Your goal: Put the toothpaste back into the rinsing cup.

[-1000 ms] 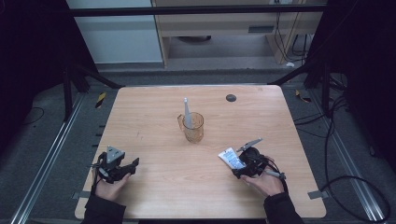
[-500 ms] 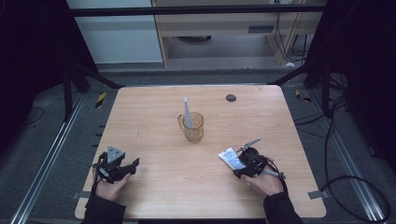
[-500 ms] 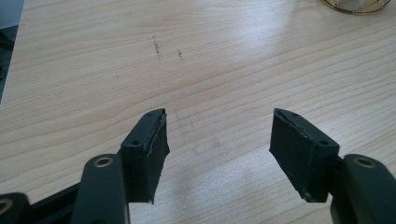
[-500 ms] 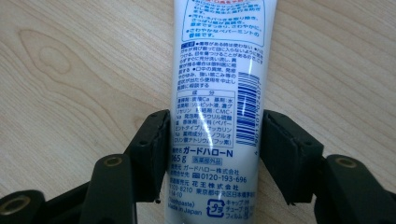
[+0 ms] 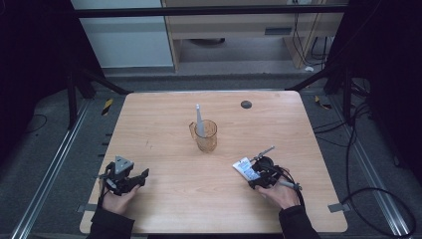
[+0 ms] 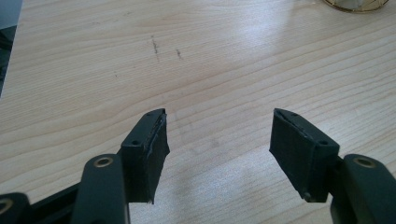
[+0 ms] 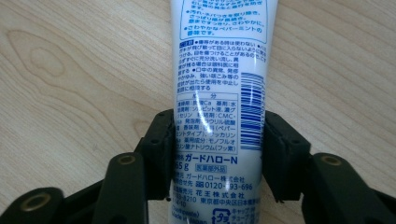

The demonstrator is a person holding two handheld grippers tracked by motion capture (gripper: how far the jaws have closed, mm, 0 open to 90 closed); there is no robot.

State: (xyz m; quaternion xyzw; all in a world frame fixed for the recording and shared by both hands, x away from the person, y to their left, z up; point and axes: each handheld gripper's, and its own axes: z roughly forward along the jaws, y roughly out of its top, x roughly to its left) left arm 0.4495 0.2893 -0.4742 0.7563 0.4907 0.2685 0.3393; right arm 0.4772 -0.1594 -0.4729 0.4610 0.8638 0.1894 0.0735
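- Tube (image 7: 217, 93): clamped between right claw (image 5: 256, 175) jaws, lying low over table (image 5: 164, 124); grasp looks done.
- Cup (image 5: 205, 135): ahead and left of that claw, holding a toothbrush (image 5: 198, 119); likely destination, transfer pending.
- Left claw (image 6: 219, 149): wide open, empty.

A lab — bare wooden table (image 5: 164, 119), metal rails (image 5: 47, 174), trailing cables (image 5: 358, 144).

An amber cup (image 5: 205, 135) holding what looks like a toothbrush (image 5: 199, 119); black disc (image 5: 246, 104) farther back.

Wooden table (image 5: 164, 114), grey floor (image 5: 54, 164), pale cabinet (image 5: 124, 40)
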